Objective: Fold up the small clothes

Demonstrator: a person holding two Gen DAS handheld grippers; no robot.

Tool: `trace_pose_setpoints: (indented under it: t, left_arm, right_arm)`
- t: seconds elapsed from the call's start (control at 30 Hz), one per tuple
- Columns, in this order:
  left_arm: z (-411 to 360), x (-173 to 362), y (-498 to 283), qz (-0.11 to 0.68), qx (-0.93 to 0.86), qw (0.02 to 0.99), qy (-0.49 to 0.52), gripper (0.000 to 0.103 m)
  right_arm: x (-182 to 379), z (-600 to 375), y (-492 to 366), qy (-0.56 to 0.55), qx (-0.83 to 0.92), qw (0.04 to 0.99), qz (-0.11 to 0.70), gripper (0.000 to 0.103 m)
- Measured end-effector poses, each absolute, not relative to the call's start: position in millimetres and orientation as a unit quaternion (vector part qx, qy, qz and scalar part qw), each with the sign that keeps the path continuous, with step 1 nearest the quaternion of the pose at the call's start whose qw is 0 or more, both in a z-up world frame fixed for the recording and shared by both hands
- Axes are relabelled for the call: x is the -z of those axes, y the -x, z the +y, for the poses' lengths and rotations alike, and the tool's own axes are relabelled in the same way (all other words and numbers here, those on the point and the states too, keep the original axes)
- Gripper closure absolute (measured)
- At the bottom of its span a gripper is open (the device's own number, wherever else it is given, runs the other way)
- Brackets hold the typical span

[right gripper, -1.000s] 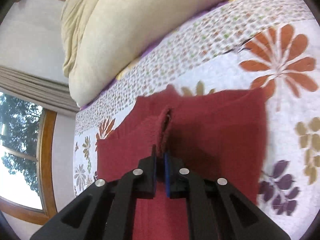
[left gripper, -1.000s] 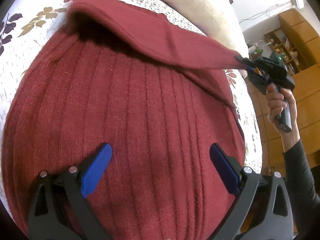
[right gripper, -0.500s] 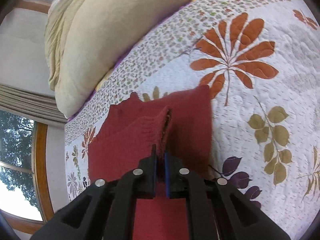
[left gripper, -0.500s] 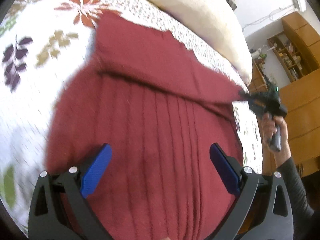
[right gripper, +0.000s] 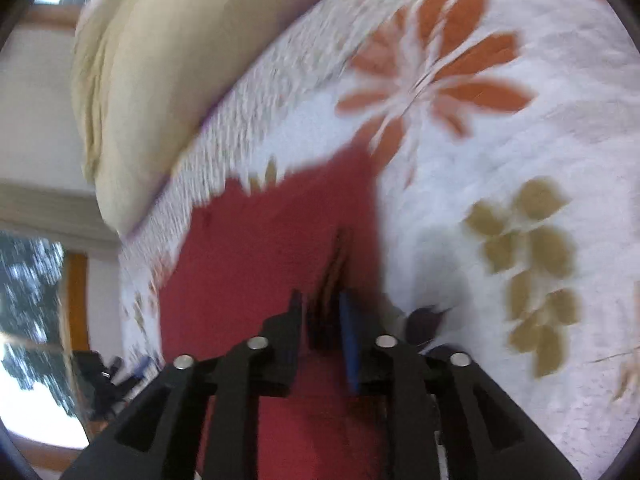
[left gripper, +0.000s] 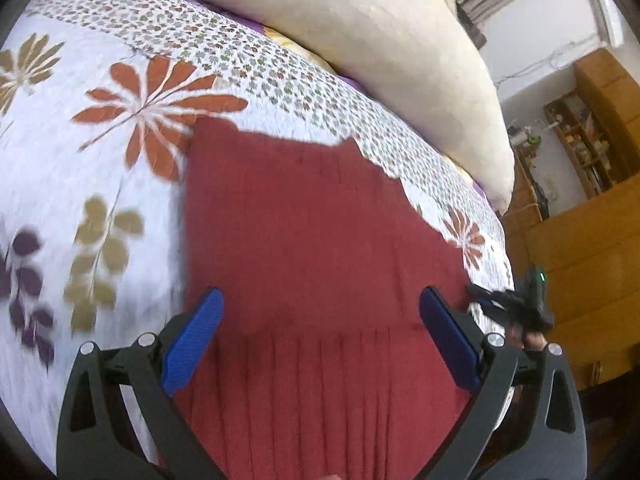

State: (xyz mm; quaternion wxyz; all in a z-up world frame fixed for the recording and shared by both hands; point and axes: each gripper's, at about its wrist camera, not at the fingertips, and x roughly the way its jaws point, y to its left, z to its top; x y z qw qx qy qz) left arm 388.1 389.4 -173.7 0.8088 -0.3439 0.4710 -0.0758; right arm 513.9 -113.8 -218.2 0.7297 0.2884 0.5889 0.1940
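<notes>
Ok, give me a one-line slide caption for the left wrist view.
Open left tool above a red knitted garment spread on a floral bedspread, with the right tool at the garment's edge.

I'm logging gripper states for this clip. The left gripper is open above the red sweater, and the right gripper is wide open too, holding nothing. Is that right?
Not quite. The left gripper is open over the red sweater, as you say. But the right gripper is nearly shut, with a fold of the sweater pinched between its fingers. The right wrist view shows it.

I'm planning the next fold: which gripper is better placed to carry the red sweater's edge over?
Right. The right gripper seems closed on the red knit sweater; the left gripper hovers open.
</notes>
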Motion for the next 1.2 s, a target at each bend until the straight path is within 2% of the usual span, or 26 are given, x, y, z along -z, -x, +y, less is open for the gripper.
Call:
trace_pose_setpoints:
  t: [0.2,0.47,0.5,0.57,0.6,0.7,0.77,0.87,0.9,0.93,0.97,1.0,1.07,1.1,1.17,1.2]
  left_arm:
    - [401.0,194.3,-431.0,0.479,0.080,0.794,0.365,0.005]
    - [417.4,249.5,-460.4,0.513,0.062,0.761,0.392,0.006]
    - [417.3,250.3,-462.1,0.515,0.062,0.761,0.390,0.006]
    - [416.3,245.1,-463.5,0.521,0.063,0.761,0.380,0.006]
    - [416.8,236.6,-459.7,0.518,0.061,0.766,0.375,0.007]
    - [413.7,208.4,-437.9,0.483,0.104,0.783,0.379,0.007]
    - [400.8,201.6,-419.1,0.468,0.169,0.774,0.391,0.007]
    - [380.8,226.4,-409.7,0.492,0.215,0.744,0.397,0.007]
    - [380.4,236.0,-410.9,0.502,0.204,0.745,0.389,0.009]
    - [384.1,249.9,-412.7,0.512,0.194,0.739,0.392,0.012]
    - [388.1,255.9,-413.2,0.514,0.187,0.736,0.398,0.022]
    - [393.6,259.1,-412.8,0.513,0.183,0.731,0.412,0.026]
    - [396.4,249.1,-408.8,0.507,0.189,0.730,0.417,0.025]
    - [395.2,241.9,-405.4,0.502,0.196,0.735,0.413,0.018]
    - [391.1,232.4,-397.7,0.489,0.209,0.746,0.401,0.012]
    - [390.0,236.2,-396.6,0.498,0.197,0.749,0.391,0.012]
  right_arm:
    - [198.2,-142.7,-515.2,-0.325,-0.208,0.737,0.556,0.078]
    - [226.8,-94.7,-517.4,-0.311,-0.281,0.710,0.566,0.079]
    - [237.3,-92.0,-518.9,-0.303,-0.271,0.708,0.578,0.081]
    - [257.2,-93.8,-521.0,-0.295,-0.243,0.707,0.595,0.100]
    - [259.9,-97.7,-520.7,-0.297,-0.239,0.707,0.596,0.103]
    - [239.0,-99.7,-508.0,-0.319,-0.266,0.704,0.576,0.088]
    - [227.3,-81.7,-494.3,-0.316,-0.311,0.691,0.571,0.088]
    - [231.2,-42.3,-478.0,-0.288,-0.350,0.671,0.587,0.088]
    - [239.4,-29.1,-474.3,-0.277,-0.349,0.666,0.598,0.088]
    - [246.7,-23.4,-472.6,-0.272,-0.340,0.665,0.607,0.094]
    - [258.4,-18.1,-471.2,-0.263,-0.322,0.666,0.619,0.099]
    - [262.9,-16.2,-470.2,-0.254,-0.310,0.672,0.622,0.103]
    - [257.6,-16.9,-467.4,-0.268,-0.308,0.672,0.618,0.101]
    - [250.9,-15.9,-464.5,-0.278,-0.316,0.670,0.612,0.094]
    - [239.4,-10.9,-460.1,-0.282,-0.336,0.672,0.597,0.092]
    - [240.5,-7.7,-461.0,-0.276,-0.331,0.674,0.600,0.092]
